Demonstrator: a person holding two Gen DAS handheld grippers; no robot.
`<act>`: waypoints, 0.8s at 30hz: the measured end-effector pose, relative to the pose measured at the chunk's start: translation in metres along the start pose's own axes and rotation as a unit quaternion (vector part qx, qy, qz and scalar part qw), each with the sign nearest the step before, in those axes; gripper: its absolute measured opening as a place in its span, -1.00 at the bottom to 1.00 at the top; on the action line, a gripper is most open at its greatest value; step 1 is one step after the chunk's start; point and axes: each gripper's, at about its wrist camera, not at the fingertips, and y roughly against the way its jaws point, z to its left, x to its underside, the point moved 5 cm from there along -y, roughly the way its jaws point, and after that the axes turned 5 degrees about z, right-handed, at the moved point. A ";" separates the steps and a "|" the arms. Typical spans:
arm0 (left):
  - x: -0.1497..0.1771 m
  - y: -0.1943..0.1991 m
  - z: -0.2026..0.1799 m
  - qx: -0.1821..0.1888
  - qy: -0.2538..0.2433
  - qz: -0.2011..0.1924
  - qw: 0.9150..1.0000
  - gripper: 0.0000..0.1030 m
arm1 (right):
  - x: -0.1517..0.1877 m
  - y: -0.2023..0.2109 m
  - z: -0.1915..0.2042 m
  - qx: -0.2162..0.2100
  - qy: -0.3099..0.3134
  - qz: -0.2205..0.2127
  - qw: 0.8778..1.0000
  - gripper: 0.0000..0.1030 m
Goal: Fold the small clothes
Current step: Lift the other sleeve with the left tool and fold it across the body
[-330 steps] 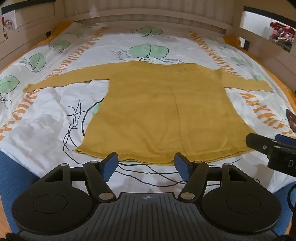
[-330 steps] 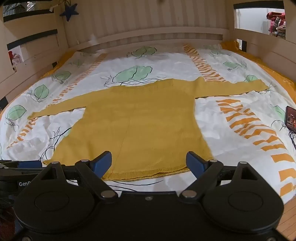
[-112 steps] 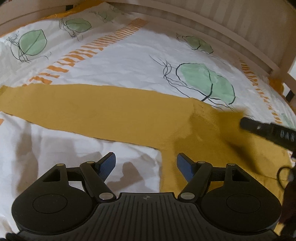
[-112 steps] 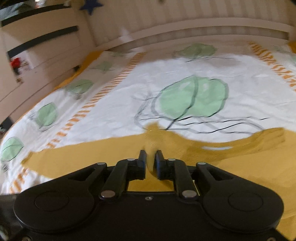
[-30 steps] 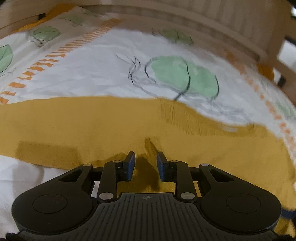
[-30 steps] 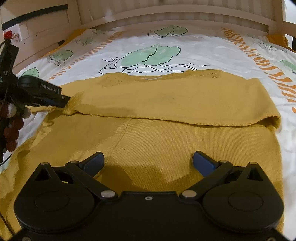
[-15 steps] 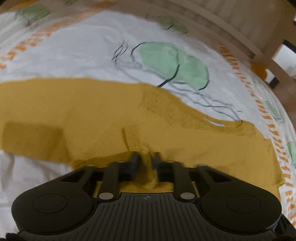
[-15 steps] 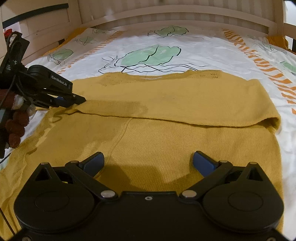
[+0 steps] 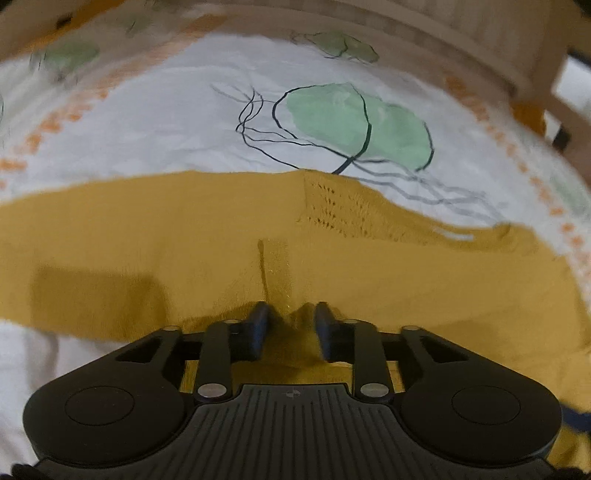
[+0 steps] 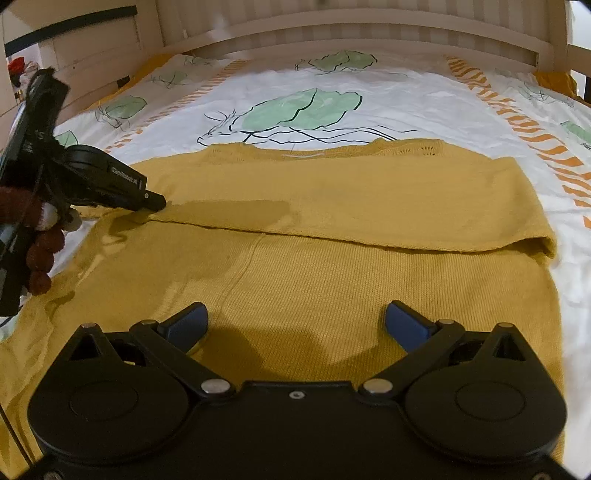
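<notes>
A mustard-yellow knitted sweater lies flat on the bed, with its right sleeve folded across the chest. My left gripper rests on the sweater near the left armpit. Its jaws are opening, and a small pinched ridge of fabric stands between them without touching the pads. The left sleeve stretches out to the left. From the right wrist view, the left gripper touches the end of the folded sleeve, held by a gloved hand. My right gripper hovers wide open over the sweater's lower body, holding nothing.
The sweater lies on a white duvet printed with green leaves and orange stripes. A wooden slatted headboard runs along the far side, and wooden side panels stand at the left.
Half a second ago the left jaws were pinched shut on the fabric; now they have parted and left a raised ridge. The right gripper has not moved.
</notes>
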 end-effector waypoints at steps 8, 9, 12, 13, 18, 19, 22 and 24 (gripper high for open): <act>-0.007 0.043 0.071 -0.027 0.068 -0.056 0.996 -0.02 | -0.009 0.012 -0.007 -0.064 -0.054 -0.026 0.996 0.98; -0.007 0.049 0.085 -0.035 0.076 -0.059 0.995 -0.02 | -0.010 0.015 -0.006 -0.071 -0.058 -0.032 0.995 0.98; -0.003 0.068 0.129 -0.058 0.107 -0.071 0.990 -0.02 | -0.012 0.024 0.002 -0.084 -0.048 -0.054 0.994 0.98; -0.002 0.075 0.145 -0.066 0.118 -0.074 0.988 -0.02 | -0.013 0.027 0.006 -0.089 -0.040 -0.064 0.993 0.98; 0.007 0.099 0.216 -0.098 0.161 -0.081 0.979 -0.02 | -0.018 0.041 0.035 -0.103 0.009 -0.098 0.990 0.99; 0.009 0.102 0.231 -0.101 0.171 -0.081 0.977 -0.02 | -0.019 0.043 0.043 -0.108 0.016 -0.099 0.989 0.99; 0.010 0.110 0.268 -0.105 0.208 -0.088 0.969 -0.02 | -0.026 0.042 0.065 -0.122 0.031 -0.095 0.987 0.99; 0.011 0.116 0.290 -0.104 0.230 -0.096 0.963 -0.02 | -0.033 0.038 0.080 -0.129 0.038 -0.095 0.986 0.99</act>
